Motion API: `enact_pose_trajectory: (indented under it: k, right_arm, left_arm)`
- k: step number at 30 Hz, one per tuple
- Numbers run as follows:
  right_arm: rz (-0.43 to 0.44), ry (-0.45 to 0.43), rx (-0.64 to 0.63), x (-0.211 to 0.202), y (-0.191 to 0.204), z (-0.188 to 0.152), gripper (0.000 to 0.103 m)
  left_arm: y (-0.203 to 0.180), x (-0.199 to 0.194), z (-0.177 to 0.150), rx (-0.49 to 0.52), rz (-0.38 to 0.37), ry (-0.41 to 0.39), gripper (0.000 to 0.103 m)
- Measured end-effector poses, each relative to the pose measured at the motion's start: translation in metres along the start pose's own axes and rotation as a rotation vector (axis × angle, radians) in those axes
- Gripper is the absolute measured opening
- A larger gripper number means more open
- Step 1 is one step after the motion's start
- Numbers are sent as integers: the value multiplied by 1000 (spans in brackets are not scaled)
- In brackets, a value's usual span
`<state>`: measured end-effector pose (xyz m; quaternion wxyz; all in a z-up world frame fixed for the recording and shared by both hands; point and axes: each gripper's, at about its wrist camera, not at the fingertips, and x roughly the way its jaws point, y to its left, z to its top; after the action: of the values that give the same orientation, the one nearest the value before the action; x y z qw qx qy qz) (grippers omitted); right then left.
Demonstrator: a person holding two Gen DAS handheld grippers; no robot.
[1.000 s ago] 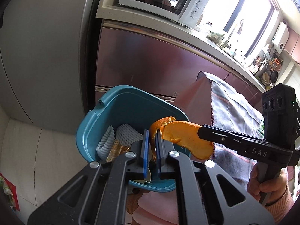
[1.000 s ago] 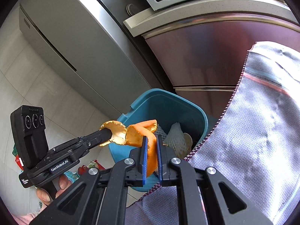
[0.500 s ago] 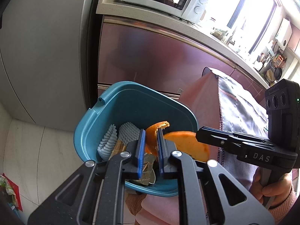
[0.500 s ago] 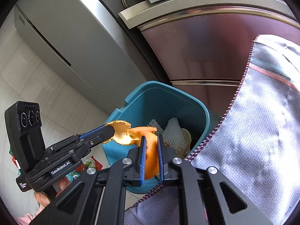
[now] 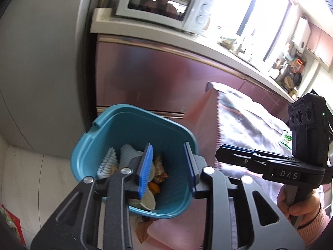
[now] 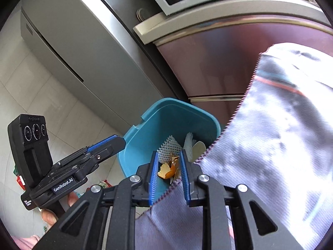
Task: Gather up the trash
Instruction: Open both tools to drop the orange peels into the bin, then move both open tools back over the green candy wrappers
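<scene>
A teal bin (image 5: pixel 129 129) stands on the floor against the table's edge. My left gripper (image 5: pixel 167 166) hangs over it, jaws opening, with nothing between the blue pads. Orange peel (image 5: pixel 155 187) lies down in the bin with white foam nets (image 5: pixel 108 162) and shell scraps. In the right wrist view my right gripper (image 6: pixel 168 171) is over the bin (image 6: pixel 145 137) too, jaws opening. Peel (image 6: pixel 166 171) shows through its gap, below and clear of the pads. Each gripper appears in the other's view: the right gripper (image 5: pixel 220 155) from the side, the left gripper (image 6: pixel 118 143) at the bin's left rim.
A grey patterned cloth (image 6: pixel 270 145) covers the table edge right of the bin. Behind the bin stand a maroon cabinet (image 5: pixel 156 79) with a microwave (image 5: pixel 164 2) on its counter, and a steel fridge (image 6: pixel 83 52) to the left. Pale tiled floor (image 5: pixel 25 177) lies at the left.
Both grippers were shut on pieces of orange peel above the bin. Their jaws have parted, and the peel has dropped into the bin. Both grippers drew back a little.
</scene>
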<state>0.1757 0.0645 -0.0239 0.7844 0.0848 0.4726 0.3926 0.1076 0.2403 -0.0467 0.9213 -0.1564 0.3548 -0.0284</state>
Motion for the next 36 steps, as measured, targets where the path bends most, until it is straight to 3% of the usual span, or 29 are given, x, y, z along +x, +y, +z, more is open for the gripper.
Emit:
enact_pose_trajectory:
  k: [2,7,11,23,36]
  right_arm:
    - [-14,-35,-5,-20,-4,-4,30]
    - [-60,-130,13,-75,-21,-17,32]
    - [-123,-206,41,-119,-41,-32,40]
    - [-284,-352,219,-224,-131,-80,45]
    - [-365,-409,415,-264,-226,-90,46]
  left_arm:
    - [-14,-2,1,29,-33,-9,37]
    - [-56,-3,3,106,-132,-29,48]
    - [-96,1,5,178,-199,-27,55]
    - [-205,36,-6,311,-329,66,57]
    - [-292,103,-4,371,-376,219,57]
